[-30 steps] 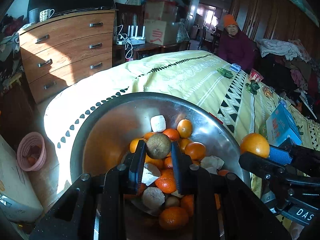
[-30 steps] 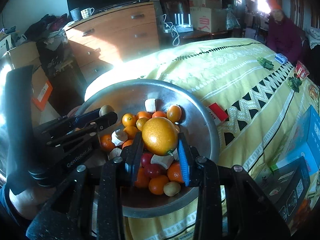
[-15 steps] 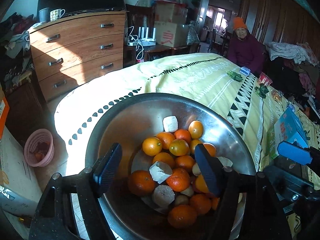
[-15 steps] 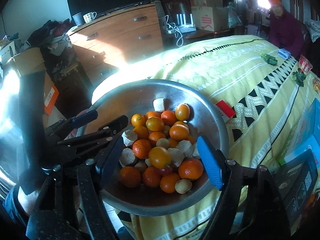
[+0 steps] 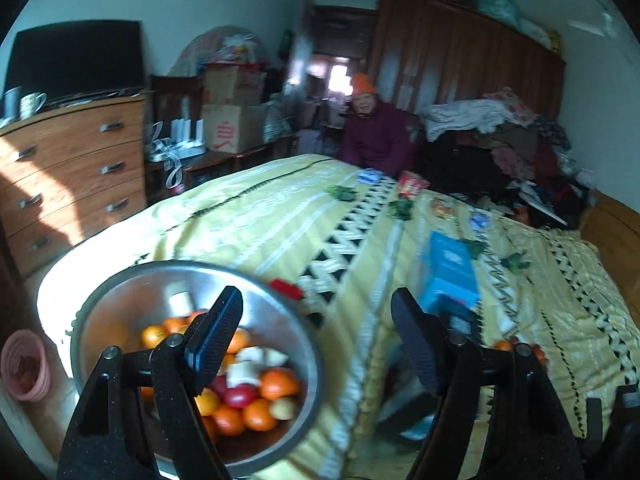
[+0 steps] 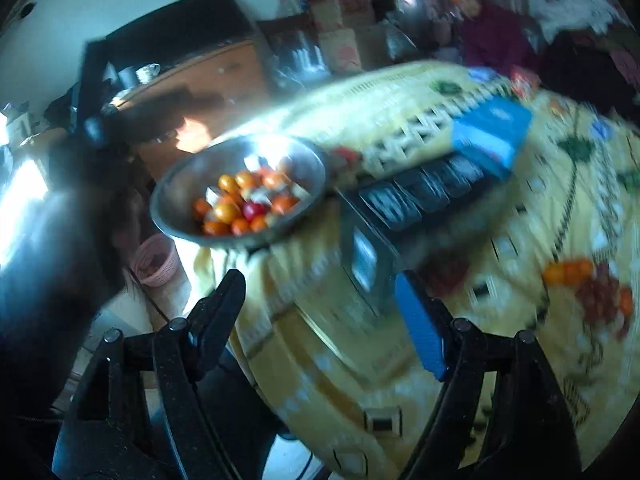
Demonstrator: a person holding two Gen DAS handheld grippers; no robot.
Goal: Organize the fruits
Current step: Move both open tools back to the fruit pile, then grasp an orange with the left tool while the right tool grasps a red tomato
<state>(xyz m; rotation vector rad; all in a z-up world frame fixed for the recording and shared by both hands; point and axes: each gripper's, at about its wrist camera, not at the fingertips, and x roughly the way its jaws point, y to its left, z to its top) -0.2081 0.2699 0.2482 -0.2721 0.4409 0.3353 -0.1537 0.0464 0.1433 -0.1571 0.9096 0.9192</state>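
Note:
A steel bowl [image 5: 120, 292] full of oranges, red fruits and pale chunks sits at the near left corner of the yellow bedspread [image 5: 280, 216]. It also shows in the blurred right wrist view [image 6: 176, 184]. My left gripper [image 5: 316, 332] is open and empty, above the bowl's right rim. My right gripper [image 6: 320, 312] is open and empty, over the bedspread to the right of the bowl. More loose fruit [image 6: 572, 272] lies on the bedspread at the right.
A blue box [image 5: 450, 276] and a dark tray [image 6: 420, 192] lie on the bed beside the bowl. A wooden dresser [image 5: 72, 168] stands at left, a pink basket [image 5: 24, 364] on the floor. A seated person [image 5: 374, 132] is at the far end.
Both grippers opened and dropped their fruit into the bowl: the left a brown fruit, the right an orange. Both then pulled back and swung right, away from the bowl.

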